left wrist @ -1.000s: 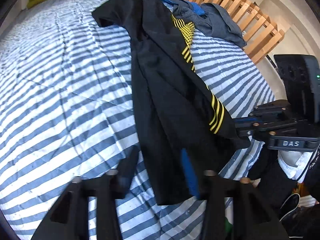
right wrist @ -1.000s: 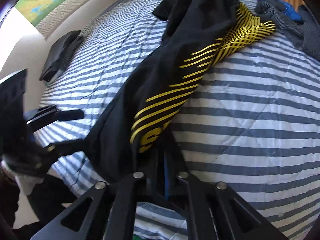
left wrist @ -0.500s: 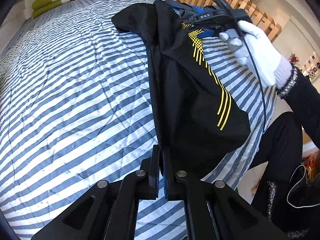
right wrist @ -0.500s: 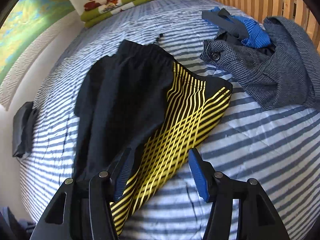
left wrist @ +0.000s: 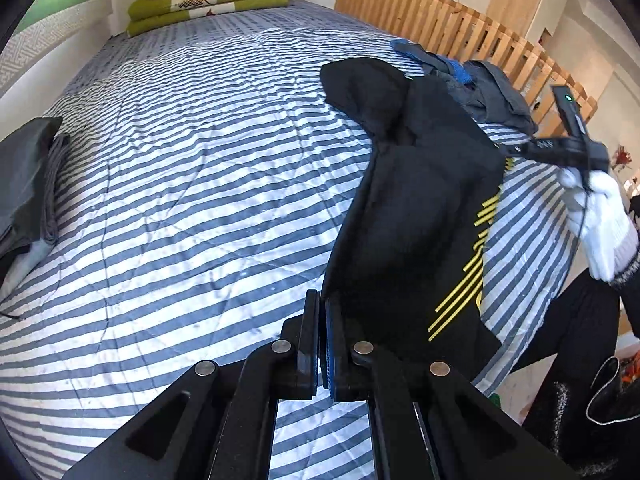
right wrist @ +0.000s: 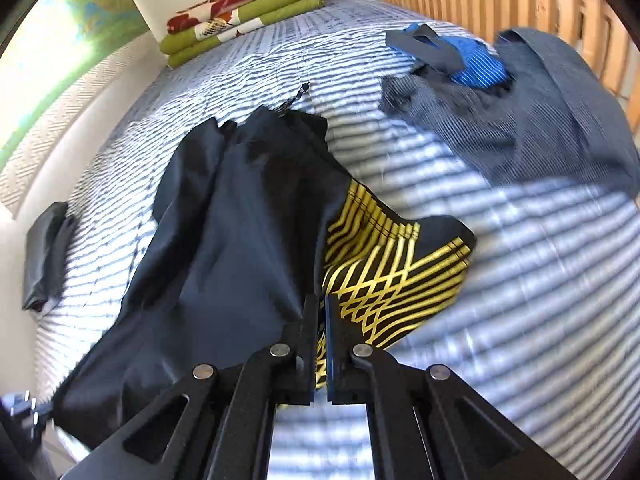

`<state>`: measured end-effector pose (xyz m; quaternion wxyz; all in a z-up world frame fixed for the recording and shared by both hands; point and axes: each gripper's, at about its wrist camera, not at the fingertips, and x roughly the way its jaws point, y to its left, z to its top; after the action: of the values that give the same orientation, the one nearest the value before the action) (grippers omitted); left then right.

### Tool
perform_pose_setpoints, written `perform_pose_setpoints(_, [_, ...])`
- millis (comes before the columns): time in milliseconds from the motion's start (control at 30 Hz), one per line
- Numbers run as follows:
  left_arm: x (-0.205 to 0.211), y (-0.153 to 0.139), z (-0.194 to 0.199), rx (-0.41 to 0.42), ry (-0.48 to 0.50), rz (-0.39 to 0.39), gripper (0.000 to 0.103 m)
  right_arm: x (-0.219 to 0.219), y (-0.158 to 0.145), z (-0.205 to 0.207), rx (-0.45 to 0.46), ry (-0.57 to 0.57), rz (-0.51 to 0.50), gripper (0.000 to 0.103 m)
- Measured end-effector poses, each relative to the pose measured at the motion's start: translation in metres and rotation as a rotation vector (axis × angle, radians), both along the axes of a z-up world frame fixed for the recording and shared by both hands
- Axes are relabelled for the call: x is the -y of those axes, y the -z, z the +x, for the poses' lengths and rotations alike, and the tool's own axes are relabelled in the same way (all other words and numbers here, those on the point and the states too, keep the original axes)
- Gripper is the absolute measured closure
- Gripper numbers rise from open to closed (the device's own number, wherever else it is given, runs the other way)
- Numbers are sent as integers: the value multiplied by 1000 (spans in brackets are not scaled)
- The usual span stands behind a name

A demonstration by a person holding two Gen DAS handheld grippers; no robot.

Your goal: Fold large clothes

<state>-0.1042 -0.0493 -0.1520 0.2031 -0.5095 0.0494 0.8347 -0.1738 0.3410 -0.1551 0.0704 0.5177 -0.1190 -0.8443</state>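
Note:
A black garment [left wrist: 416,208] with yellow stripes lies lengthwise on the striped bed [left wrist: 200,160]. My left gripper [left wrist: 322,300] is shut on its near black edge, and the cloth hangs taut from the pads. In the right wrist view the garment [right wrist: 240,220] rises in a fold, its yellow lattice panel [right wrist: 384,276] to the right. My right gripper [right wrist: 322,300] is shut on the cloth where black meets yellow. In the left wrist view the right gripper [left wrist: 516,150] pinches the garment's right side, held by a white-gloved hand [left wrist: 600,216].
A grey and blue heap of clothes [right wrist: 540,120] lies by the wooden slat rail [left wrist: 460,28]. Folded green and red blankets [left wrist: 212,0] sit at the head. A dark folded garment [left wrist: 24,184] rests at the bed's left edge. The person's dark legs stand at the right.
My left gripper shut on the garment's near edge and lifted it. My right gripper let go of the lower end, moved up to the yellow panel, opened, then shut on it.

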Motion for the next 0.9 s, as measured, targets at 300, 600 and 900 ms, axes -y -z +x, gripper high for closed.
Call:
perform_pose_setpoints(300, [11, 6, 5, 2, -56, -111, 98, 8, 21, 129, 133, -186, -81, 100])
perform_pose_setpoints(600, [-77, -36, 2, -55, 107, -12, 70, -48, -11, 125, 2, 23, -41, 65])
perform_pose_setpoints(900, [-227, -20, 4, -20, 374, 54, 48, -66, 29, 70, 104, 18, -85, 71])
